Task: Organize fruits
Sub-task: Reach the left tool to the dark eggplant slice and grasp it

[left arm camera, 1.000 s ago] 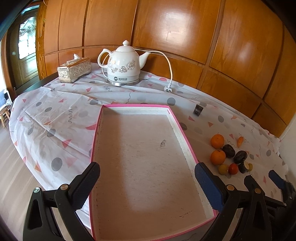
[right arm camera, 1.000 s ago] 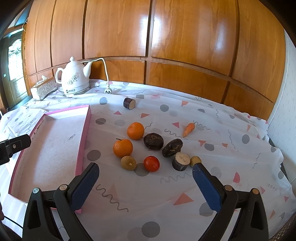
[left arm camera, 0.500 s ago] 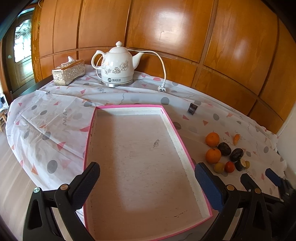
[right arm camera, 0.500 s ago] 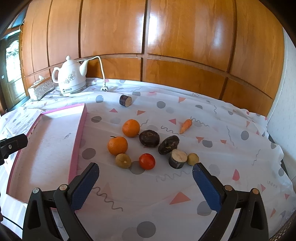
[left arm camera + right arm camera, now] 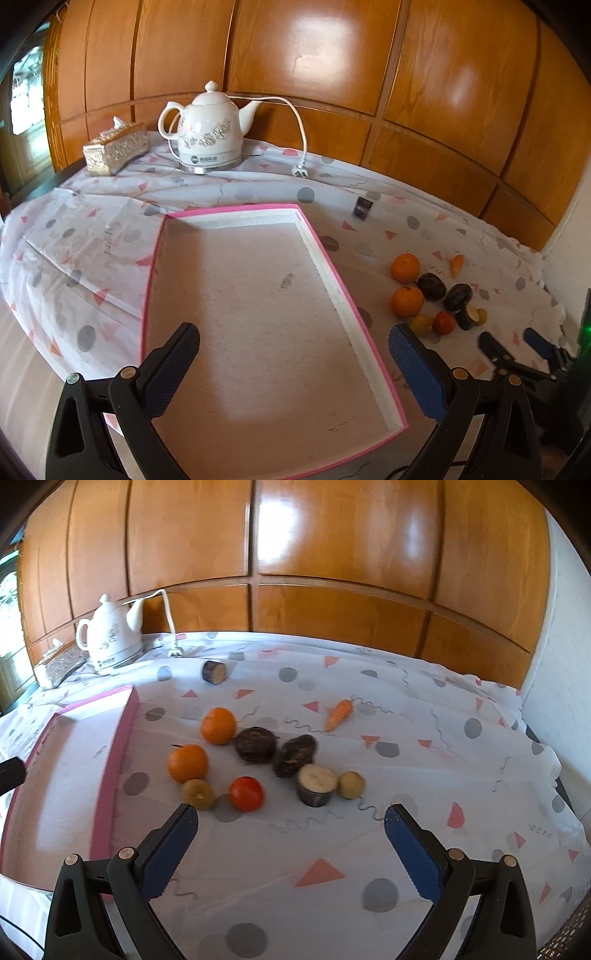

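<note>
Compared with a second ago, the fruit cluster is seen larger and nearer the right gripper (image 5: 288, 819), which is held wide open and empty just short of the red tomato (image 5: 246, 793). The left gripper (image 5: 291, 347), equally spread and empty, is kept over the pink-rimmed tray (image 5: 328, 258). Nothing is yet laid in the tray; a first pick appears imminent.

Both grippers hang above the table with jaws spread wide and nothing between them. The left gripper (image 5: 291, 363) and the right gripper (image 5: 290, 836) point forward, side by side, the right one near the left's right side.
</note>
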`<state>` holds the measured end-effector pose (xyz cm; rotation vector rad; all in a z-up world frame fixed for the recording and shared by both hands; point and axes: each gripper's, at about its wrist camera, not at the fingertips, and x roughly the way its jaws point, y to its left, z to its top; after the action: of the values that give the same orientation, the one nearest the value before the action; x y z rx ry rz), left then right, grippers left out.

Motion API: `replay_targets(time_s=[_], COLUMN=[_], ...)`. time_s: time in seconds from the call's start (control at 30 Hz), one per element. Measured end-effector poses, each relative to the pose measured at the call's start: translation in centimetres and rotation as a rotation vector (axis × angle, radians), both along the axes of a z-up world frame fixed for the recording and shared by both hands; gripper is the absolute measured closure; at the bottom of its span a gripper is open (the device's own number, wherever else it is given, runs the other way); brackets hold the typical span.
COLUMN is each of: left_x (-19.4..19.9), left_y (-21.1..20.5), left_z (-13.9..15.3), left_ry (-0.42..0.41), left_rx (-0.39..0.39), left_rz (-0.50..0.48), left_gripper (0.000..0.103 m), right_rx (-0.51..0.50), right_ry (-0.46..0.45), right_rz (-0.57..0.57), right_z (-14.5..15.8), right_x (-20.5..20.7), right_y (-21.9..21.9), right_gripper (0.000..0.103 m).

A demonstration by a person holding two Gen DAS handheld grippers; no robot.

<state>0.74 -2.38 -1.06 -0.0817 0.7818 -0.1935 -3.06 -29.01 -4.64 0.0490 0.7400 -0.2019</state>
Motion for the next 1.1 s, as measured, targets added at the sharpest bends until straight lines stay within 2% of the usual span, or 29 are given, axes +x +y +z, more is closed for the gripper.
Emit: replay_targets(time_s=[0.23,0.4,0.7,0.83,0.97,1.03,1.1], left_x=[1.2,1.7,3.4,4.8,6.6,8.0,9.5], left_y=[0.4,0.1,-1.7,-2.2,-3.1,-3.8,-4.5], left_z=[-1.0,-1.7,-0.3,0.3,1.0,1.2,1.2], left_ry=[0.066,0.104,0.077,0.066,0.039,0.043,0.060], left_rx=[0.006,-0.015,0.019,0.027,0.055,0.057,0.052], left_rz=[0.022,-0.002,-0.051,-0.058,-0.075,-0.091,-0.110], left_gripper=[0.000,0.000,0.001,0.004,0.012,0.027,0.031], right_rx=[0.016,0.022,0.023,0.011,0.015,0.024,0.030], right_ry=[0.040,0.076,0.093,0.088,0.082,0.088,0.100], right_rz=[-0.132,-0.228,-0.323,-0.355,-0.408,-0.433,-0.443], right_z=[-1.6,-3.1,-4.3,-4.6,-4.7,-5.0,-5.5], right_x=[-0.4,-1.2,-1.9,-2.0,-2.2,-2.2,-2.2], right_y=[-5.0,-8.6,-12.0,-13.2,-14.7,-15.3,-15.7], right_gripper=[0.000,0.000,0.001,0.001,0.001,0.001,0.001])
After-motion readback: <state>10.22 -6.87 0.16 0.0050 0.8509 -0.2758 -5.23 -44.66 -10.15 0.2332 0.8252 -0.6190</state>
